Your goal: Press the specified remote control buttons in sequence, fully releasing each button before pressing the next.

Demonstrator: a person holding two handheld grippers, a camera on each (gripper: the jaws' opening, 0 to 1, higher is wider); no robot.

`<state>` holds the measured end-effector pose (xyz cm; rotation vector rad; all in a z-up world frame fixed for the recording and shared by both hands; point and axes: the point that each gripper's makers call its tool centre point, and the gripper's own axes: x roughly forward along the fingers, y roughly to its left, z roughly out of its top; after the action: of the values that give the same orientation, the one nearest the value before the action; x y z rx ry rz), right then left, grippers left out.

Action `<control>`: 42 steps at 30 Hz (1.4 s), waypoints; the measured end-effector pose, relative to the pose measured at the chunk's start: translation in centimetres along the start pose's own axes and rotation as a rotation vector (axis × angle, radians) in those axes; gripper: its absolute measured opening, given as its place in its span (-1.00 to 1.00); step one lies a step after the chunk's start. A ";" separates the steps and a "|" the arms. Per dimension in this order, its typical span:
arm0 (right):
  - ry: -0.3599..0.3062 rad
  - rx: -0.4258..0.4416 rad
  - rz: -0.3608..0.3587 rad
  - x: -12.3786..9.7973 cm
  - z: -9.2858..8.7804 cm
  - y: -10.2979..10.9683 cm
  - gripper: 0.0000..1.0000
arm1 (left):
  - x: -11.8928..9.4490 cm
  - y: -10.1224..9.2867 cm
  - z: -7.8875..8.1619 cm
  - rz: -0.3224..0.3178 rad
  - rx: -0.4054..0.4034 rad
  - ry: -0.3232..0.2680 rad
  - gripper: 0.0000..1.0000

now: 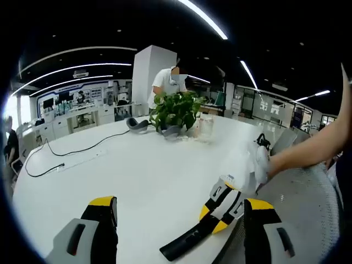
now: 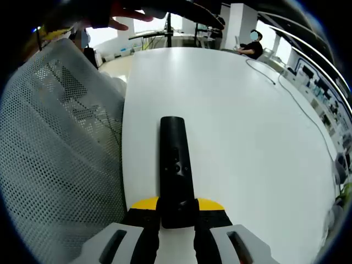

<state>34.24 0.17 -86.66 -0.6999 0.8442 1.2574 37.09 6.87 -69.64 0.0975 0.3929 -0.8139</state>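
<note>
Left gripper view
Left tongs (image 1: 179,220): seen spread wide apart, with nothing held between the jaws.
Right tongs (image 1: 223,206): seen between the left jaws, toward the right one; the remote control (image 1: 190,242) is clamped in them.
Remote control: held just above the white bench (image 1: 137,170), its free end pointed toward the left jaw.
Hand (image 1: 258,162): shown beyond the right tongs, in a white glove.
Beyond the jaws: a potted plant (image 1: 176,110) and a clear jar (image 1: 205,127) are set far across the bench.

Right gripper view
Right tongs (image 2: 177,212): closed on the near end of the remote control (image 2: 175,159).
Remote control: extended straight ahead from the jaws over the bench (image 2: 247,137), buttons up.
Left of the jaws: a mesh chair back (image 2: 55,154) is seen beside the bench edge.
</note>
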 end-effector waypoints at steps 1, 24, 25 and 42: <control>0.000 -0.001 0.000 0.0 0.0 0.0 -0.59 | -0.3 0.1 0.3 0.017 0.002 -0.014 1.00; 0.004 0.000 -0.009 0.1 0.1 0.0 -0.59 | -6.7 3.0 1.0 0.351 -0.003 -0.188 1.00; 0.010 -0.001 -0.011 0.1 0.1 0.0 -0.59 | -6.6 3.1 1.0 0.350 -0.016 -0.191 1.00; 0.059 -0.008 0.006 0.1 0.0 -2.7 -0.59 | -8.5 5.3 1.4 0.481 -0.013 -0.233 1.00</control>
<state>36.92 -0.33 -86.75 -0.7444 0.8906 1.2507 36.10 16.00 -65.51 0.0795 0.1423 -0.3414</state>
